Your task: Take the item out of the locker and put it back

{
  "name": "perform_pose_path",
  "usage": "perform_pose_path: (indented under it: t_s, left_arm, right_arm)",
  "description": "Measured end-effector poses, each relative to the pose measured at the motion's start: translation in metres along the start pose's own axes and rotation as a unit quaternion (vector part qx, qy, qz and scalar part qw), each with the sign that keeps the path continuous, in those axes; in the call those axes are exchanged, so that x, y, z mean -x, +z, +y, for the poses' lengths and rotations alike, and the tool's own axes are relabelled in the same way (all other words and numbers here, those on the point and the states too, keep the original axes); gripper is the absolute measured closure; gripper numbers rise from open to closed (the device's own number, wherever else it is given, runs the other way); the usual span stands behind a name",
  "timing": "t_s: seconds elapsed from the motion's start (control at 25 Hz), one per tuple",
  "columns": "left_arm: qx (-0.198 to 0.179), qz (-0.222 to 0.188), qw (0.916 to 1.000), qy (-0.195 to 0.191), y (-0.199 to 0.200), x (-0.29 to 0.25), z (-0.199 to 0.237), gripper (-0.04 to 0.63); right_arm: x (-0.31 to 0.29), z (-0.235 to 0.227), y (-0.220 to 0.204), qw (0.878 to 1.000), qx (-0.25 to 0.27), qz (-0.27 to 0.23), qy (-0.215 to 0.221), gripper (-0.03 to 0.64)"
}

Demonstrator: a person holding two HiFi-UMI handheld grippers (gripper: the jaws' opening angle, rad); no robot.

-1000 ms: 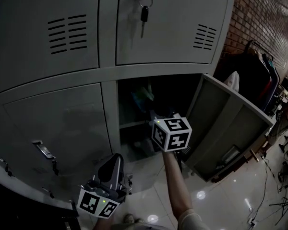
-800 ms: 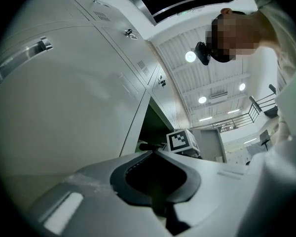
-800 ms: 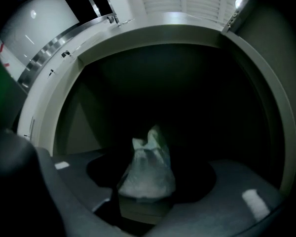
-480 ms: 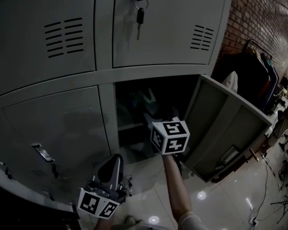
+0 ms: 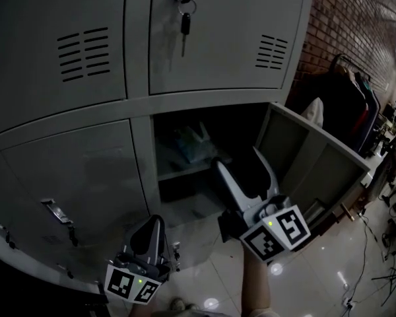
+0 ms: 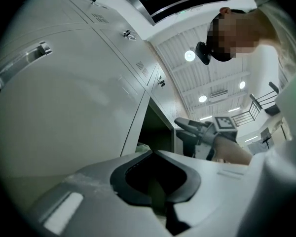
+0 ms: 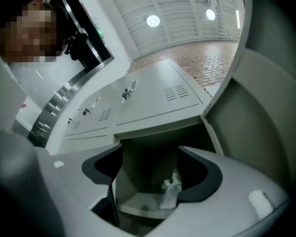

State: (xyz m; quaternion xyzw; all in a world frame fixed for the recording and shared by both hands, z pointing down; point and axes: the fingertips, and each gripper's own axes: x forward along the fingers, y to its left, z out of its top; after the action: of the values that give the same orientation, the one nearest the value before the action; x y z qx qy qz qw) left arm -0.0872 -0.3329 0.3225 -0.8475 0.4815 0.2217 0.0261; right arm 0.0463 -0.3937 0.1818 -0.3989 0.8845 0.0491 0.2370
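The item, a pale crumpled plastic bag [image 5: 190, 144], lies on the shelf [image 5: 178, 172] inside the open lower locker. It also shows in the right gripper view as a bag [image 7: 170, 191] beyond the jaws. My right gripper [image 5: 241, 164] hangs just outside the locker mouth and points in. Its jaws [image 7: 150, 174] stand apart and are closing, with nothing between them. Low at the left, in front of the closed lower locker door, my left gripper [image 5: 147, 233] points up. It is shut and empty, and its pads [image 6: 158, 206] meet.
The locker door [image 5: 310, 170] is swung open to the right of my right gripper. A key [image 5: 183, 18] hangs in the closed upper locker. A handle [image 5: 56, 211] sticks out of the lower left door. A clothes rack [image 5: 346, 98] stands by the brick wall.
My right gripper has drawn back out of the locker toward me and its jaws now stand apart. The bag stays on the shelf. The left gripper has barely moved.
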Motion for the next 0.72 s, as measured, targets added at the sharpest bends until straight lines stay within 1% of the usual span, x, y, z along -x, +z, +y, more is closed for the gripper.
perform_pose_path:
  t_s: [0.04,0.12,0.16,0.2,0.24,0.36,0.44,0.56,0.72]
  left_arm:
    - [-0.006,0.002,1.0,-0.001,0.0,0.0,-0.001,0.592]
    - [-0.015,0.004,0.9999,-0.002,0.0,0.001,-0.003,0.592]
    - [-0.018,0.003,0.9998,-0.003,0.0,0.002,-0.004,0.592]
    - [-0.02,0.002,0.9998,-0.005,0.0,0.003,-0.005,0.592]
    - [-0.022,-0.001,0.9997,-0.006,0.0,0.005,-0.006,0.592]
    - [-0.028,-0.005,0.9996,-0.005,0.0,0.008,-0.006,0.592]
    - [-0.028,-0.003,0.9996,-0.003,0.004,0.008,-0.007,0.592]
    - [-0.032,-0.003,0.9995,-0.004,0.007,0.009,-0.01,0.592]
    - [-0.035,-0.002,0.9994,-0.005,0.008,0.013,-0.017,0.592]
  right_arm:
    - [0.016,0.006,-0.002,1.0,0.0,-0.009,0.001,0.285]
    - [0.049,0.016,-0.013,1.0,0.006,-0.024,-0.004,0.36]
    - [0.065,0.018,-0.023,0.999,0.008,-0.031,-0.011,0.434]
    - [0.08,0.019,-0.034,0.999,0.008,-0.033,-0.017,0.539]
    - [0.093,0.019,-0.046,0.999,0.004,-0.03,-0.022,0.609]
    - [0.116,0.017,-0.073,1.0,-0.005,-0.003,-0.028,0.609]
    - [0.124,0.015,-0.076,0.999,-0.004,0.01,-0.038,0.609]
    - [0.133,0.01,-0.077,0.999,-0.012,0.014,-0.05,0.609]
    - [0.141,0.01,-0.08,0.998,-0.017,0.022,-0.051,0.609]
